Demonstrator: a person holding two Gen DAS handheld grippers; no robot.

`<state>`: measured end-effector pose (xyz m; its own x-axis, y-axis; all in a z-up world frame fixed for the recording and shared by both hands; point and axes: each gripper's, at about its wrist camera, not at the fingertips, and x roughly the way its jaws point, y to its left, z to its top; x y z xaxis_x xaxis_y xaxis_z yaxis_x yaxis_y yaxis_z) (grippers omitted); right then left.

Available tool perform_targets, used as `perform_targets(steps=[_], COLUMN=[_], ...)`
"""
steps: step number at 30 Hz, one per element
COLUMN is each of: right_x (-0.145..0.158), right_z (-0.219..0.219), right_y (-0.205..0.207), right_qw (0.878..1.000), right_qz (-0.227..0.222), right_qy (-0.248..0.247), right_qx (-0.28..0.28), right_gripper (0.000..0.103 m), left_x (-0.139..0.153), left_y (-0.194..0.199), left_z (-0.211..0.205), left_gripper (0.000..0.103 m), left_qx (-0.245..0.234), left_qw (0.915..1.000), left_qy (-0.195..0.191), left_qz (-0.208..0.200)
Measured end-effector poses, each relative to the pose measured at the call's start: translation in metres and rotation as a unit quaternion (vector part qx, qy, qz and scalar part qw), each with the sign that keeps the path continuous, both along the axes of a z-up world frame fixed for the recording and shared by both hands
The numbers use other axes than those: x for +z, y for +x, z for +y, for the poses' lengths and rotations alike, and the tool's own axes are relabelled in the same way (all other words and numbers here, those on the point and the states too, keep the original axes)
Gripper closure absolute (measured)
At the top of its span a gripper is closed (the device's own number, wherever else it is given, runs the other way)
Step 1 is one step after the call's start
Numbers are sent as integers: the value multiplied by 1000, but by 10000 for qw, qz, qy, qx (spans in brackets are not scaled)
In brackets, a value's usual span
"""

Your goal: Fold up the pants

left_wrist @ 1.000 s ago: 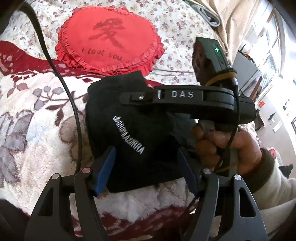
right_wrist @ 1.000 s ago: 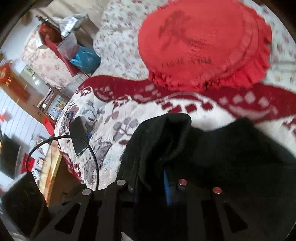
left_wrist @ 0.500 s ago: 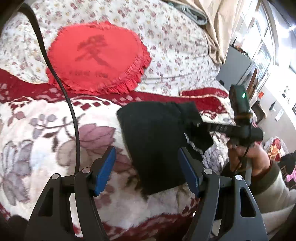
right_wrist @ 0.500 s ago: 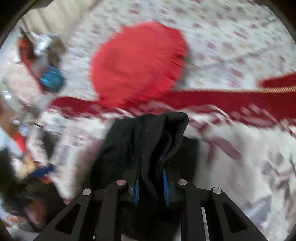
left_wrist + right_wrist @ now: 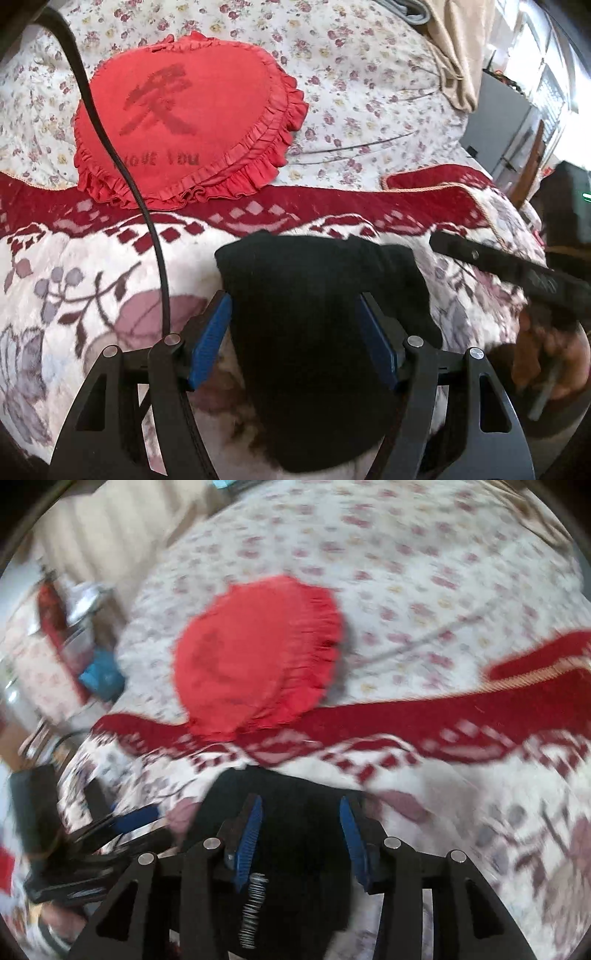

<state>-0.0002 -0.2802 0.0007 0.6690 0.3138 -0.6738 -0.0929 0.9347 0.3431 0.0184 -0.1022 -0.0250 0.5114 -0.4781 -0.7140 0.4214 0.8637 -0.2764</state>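
Pants (image 5: 314, 332), black and folded into a compact bundle, lie on the white-and-red patterned blanket (image 5: 92, 295) covering the bed. We find the left hand-held gripper (image 5: 293, 332) spread wide, its blue pads (image 5: 210, 339) on either side of the bundle with no grip on the cloth. We find the right hand-held gripper (image 5: 301, 830) likewise parted, the pants (image 5: 299, 849) showing dark between its blue pads (image 5: 249, 830); whether the pads touch the fabric we cannot tell, as this view is blurred. In the left view the right hand-held gripper's body (image 5: 517, 273) sits to the right of the bundle, apart from it. A red heart-shaped cushion (image 5: 184, 118) rests beyond the pants on the floral bedspread (image 5: 369, 92). A black cable (image 5: 122, 166) crosses the left view.
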Motion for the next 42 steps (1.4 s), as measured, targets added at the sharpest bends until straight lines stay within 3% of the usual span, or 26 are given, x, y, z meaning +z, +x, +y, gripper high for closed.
perform_targets(steps=[4, 6, 9, 11, 20, 28, 37, 42], right_x=[-22, -40, -64, -68, -51, -31, -50, -69], right_z=[26, 27, 19, 11, 9, 22, 25, 16], right_y=[25, 37, 44, 44, 30, -15, -42, -47], right_qw=[9992, 9984, 9958, 9971, 9980, 9977, 9960, 9956], right_qz=[202, 425, 607, 619, 590, 427, 680, 853], right_qy=[-236, -261, -672, -435, -229, -494, -547, -375], right_qx=[264, 267, 113, 74, 52, 161, 199, 82], right_gripper=[69, 71, 71, 71, 71, 69, 69, 68], left_x=[-17, -27, -42, -49, -41, -21, -15, -40], left_y=[18, 24, 31, 33, 22, -5, -36, -38], left_z=[-15, -18, -23, -24, -23, -17, -14, -15], left_gripper=[33, 33, 33, 31, 28, 28, 28, 27], left_qx=[164, 216, 210, 212, 316, 330, 234, 200], left_qw=[9992, 9983, 9968, 9969, 9969, 9977, 9990, 9978], left_qy=[321, 476, 639, 580, 622, 551, 376, 432], left_qz=[156, 267, 440, 489, 374, 209, 117, 468])
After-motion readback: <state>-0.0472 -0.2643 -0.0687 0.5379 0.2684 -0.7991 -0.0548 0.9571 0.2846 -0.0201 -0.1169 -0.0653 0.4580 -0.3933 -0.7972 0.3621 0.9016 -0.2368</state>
